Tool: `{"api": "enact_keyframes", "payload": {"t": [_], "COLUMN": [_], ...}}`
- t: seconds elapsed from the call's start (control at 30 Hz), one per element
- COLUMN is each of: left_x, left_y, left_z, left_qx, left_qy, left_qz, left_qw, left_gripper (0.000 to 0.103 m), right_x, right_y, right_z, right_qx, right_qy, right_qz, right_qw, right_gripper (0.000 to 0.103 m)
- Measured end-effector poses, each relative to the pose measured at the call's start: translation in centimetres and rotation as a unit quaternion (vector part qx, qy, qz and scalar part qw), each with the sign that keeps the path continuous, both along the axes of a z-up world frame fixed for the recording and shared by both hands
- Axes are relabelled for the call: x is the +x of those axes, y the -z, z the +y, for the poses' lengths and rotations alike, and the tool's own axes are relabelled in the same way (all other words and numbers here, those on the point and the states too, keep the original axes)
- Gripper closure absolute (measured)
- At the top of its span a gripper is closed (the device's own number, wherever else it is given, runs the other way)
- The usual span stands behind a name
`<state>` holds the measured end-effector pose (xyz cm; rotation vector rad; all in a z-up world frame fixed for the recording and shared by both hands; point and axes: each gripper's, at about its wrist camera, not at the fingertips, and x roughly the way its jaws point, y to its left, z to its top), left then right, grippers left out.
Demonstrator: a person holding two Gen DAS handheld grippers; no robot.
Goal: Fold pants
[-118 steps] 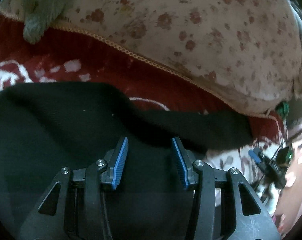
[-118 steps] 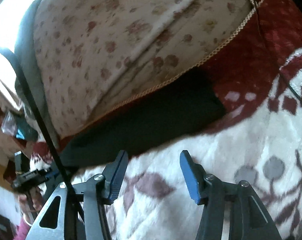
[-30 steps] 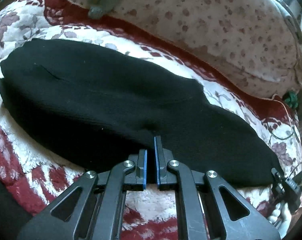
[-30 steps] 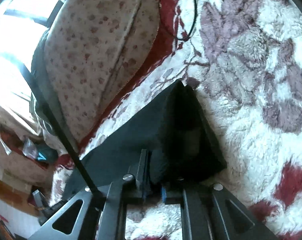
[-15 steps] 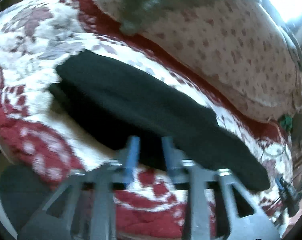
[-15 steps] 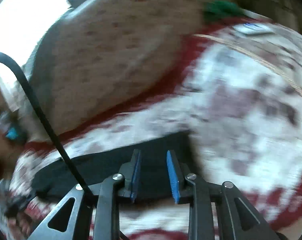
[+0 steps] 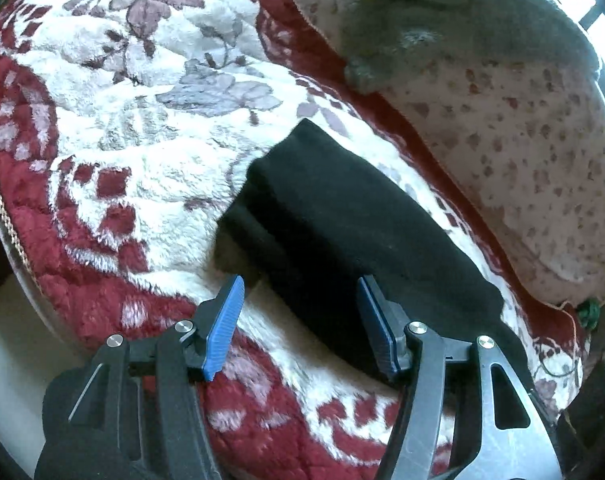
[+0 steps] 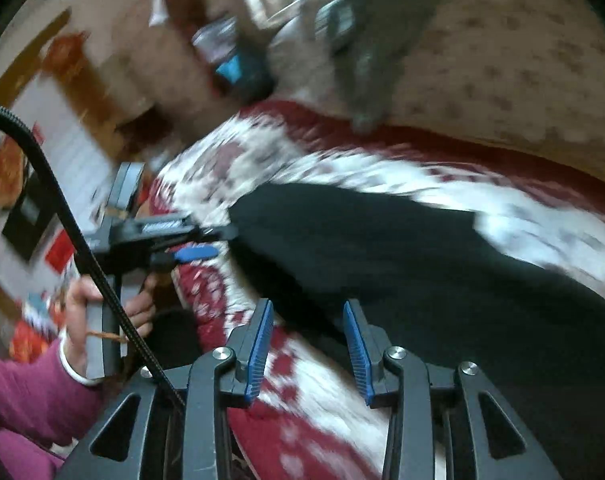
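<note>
I've got the black pants (image 7: 354, 236) lying folded into a long band on the plush red-and-white blanket (image 7: 114, 128), running diagonally from the middle of my left view down toward the lower right. The near end shows stacked layers, one edge lapped over another. In the blurred right view the same pants (image 8: 422, 264) stretch from centre out to the right edge.

My left gripper (image 7: 298, 320) is above the band's near edge, jaws opening and spread wide, blue pads clear of the cloth; dark fabric shows in the gap, but nothing is pinched. My right gripper (image 8: 306, 348) is opening too, at a moderate gap, with blanket and the pants' edge beyond it, and nothing clamped.

From the right view I can see the left gripper (image 8: 194, 244) at the pants' far end, and the hand (image 8: 98, 312) with a pink sleeve (image 8: 26, 392) holding it.

Behind the blanket sits a floral cushion (image 7: 522, 140) with a grey-green cloth (image 7: 442, 12) draped over it.
</note>
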<state>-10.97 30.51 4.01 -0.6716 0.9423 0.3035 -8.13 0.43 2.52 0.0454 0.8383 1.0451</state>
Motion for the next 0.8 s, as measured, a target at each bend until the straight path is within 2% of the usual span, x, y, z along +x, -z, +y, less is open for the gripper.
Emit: {"api": "enact_keyframes", "payload": {"t": [0.1,0.2,0.33,0.53,0.57,0.63,0.67,0.7,0.73,0.8], "left_x": [0.5,1.4,2.6,3.6,3.7,3.8,3.9,3.9,4.0,4.1], "left_y": [-0.2,-0.3,0.1,0.1,0.1,0.0,0.0,-0.1,-0.1,-0.3], "left_z": [0.5,0.8,1.1,1.4,1.4,1.6,1.6,1.5,1.4,1.2], "left_qx": [0.004,0.022,0.032,0.036,0.036,0.038,0.042,0.049,0.059,0.070], "left_qy": [-0.002,0.003,0.011,0.019,0.020,0.019,0.017,0.016,0.018,0.025], "left_qz": [-0.003,-0.001,0.010,0.010,0.008,-0.001,-0.007,-0.011,-0.010,-0.015], "left_qw": [1.0000,0.9998,0.9994,0.9991,0.9991,0.9991,0.9989,0.9986,0.9981,0.9972], "left_gripper": [0.045,0.044,0.044,0.045,0.044,0.045,0.053,0.060,0.072,0.080], "right_x": [-0.1,0.0,0.1,0.9,1.0,1.2,1.5,1.8,2.0,2.5], "right_y": [0.5,0.4,1.0,2.1,2.2,2.2,2.3,2.3,2.3,2.3], "right_z": [3.2,5.6,7.5,9.3,9.6,9.8,9.8,9.8,9.7,9.5], "right_qx": [-0.021,-0.045,-0.083,-0.104,-0.104,-0.109,-0.103,-0.097,-0.092,-0.083], "right_qy": [-0.025,-0.044,-0.058,-0.066,-0.068,-0.066,-0.066,-0.065,-0.065,-0.061], "right_qz": [-0.015,-0.044,-0.068,-0.077,-0.085,-0.092,-0.089,-0.085,-0.079,-0.067], "right_qw": [0.999,0.997,0.993,0.989,0.989,0.988,0.988,0.990,0.990,0.992], "right_gripper": [0.065,0.057,0.057,0.057,0.059,0.076,0.080,0.088,0.091,0.094]}}
